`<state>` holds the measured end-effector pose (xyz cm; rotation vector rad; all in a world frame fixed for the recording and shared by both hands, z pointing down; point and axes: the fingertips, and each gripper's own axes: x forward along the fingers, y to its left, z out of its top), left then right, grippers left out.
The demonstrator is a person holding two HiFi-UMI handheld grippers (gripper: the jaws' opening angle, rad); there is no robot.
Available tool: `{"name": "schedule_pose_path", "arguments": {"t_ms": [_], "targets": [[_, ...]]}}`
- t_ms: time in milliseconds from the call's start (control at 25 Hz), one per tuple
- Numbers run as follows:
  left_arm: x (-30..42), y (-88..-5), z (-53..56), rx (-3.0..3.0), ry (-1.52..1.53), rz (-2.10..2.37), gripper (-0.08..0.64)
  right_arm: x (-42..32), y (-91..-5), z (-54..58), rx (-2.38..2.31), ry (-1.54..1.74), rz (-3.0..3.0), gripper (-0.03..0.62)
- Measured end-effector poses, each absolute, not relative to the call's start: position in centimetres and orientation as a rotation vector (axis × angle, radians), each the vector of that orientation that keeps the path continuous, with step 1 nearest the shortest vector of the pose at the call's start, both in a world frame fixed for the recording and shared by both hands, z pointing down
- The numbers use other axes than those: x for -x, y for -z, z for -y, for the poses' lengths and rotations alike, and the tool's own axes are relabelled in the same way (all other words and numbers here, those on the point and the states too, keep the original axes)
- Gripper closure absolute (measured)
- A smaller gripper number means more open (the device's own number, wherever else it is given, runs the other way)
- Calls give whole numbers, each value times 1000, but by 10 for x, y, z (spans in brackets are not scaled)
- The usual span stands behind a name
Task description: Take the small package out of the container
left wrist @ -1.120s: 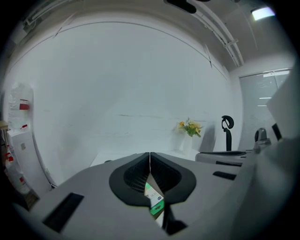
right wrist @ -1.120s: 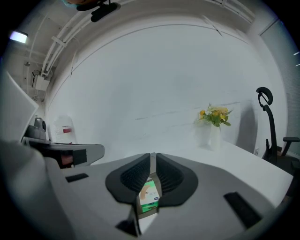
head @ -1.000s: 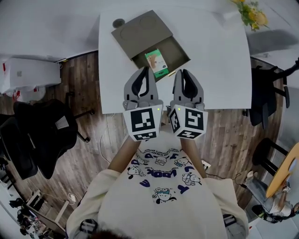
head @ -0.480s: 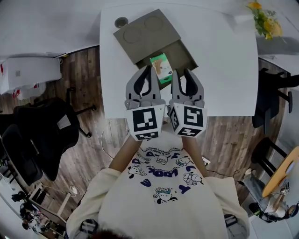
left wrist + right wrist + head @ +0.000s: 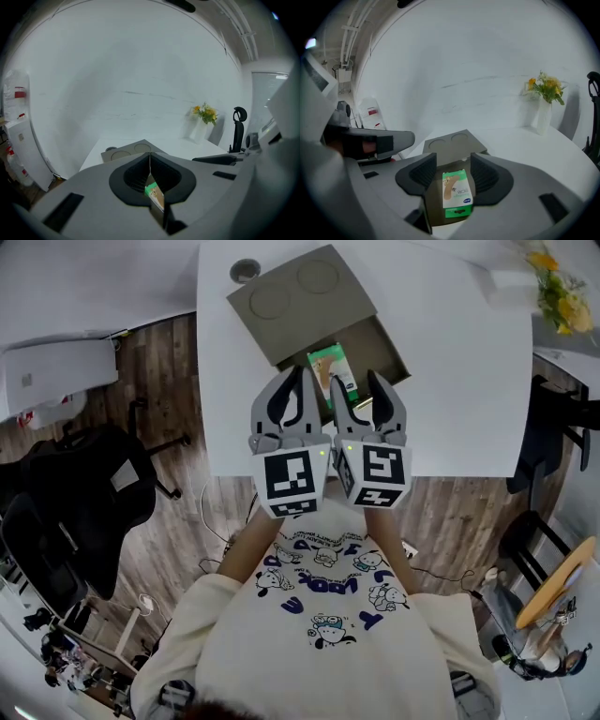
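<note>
Surface: a white surface (image 5: 450, 381) is carrying everything, with wooden floor and dark chairs lying around it
Container: one grey-brown container (image 5: 386, 351) is sitting with its lid (image 5: 300, 298) slid toward the far left, which is leaving the tray open for reaching in
Package: one small green-and-white package (image 5: 457, 193) is lying flat inside the open tray, not yet taken out
Right claw: the right claw (image 5: 454, 174) is hanging over the tray's near end; its jaws have just been opening and are standing apart, with the package lying between the pads untouched, seemingly lining up for the grab
Left claw: the left claw (image 5: 150, 163) is clenched on nothing, hovering just beside the right one, probably because one claw is enough here
Count: two claws, one container, one package, two round recesses on the lid
</note>
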<state>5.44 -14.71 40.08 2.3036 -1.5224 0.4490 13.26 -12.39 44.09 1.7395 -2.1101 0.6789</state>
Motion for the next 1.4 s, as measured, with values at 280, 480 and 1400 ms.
{"name": "schedule_pose_path", "arguments": {"t_ms": [280, 480, 1400], "targets": [[-47, -423, 155, -2254, -489, 1514, 545, -124, -467, 130, -1645, -703, 2058, 351], [-42, -436, 159, -2227, -512, 1513, 543, -121, -482, 132, -1601, -706, 2030, 347], [-22, -471, 165, -2110, -552, 1519, 543, -114, -545, 129, -1351, -869, 1832, 313]]}}
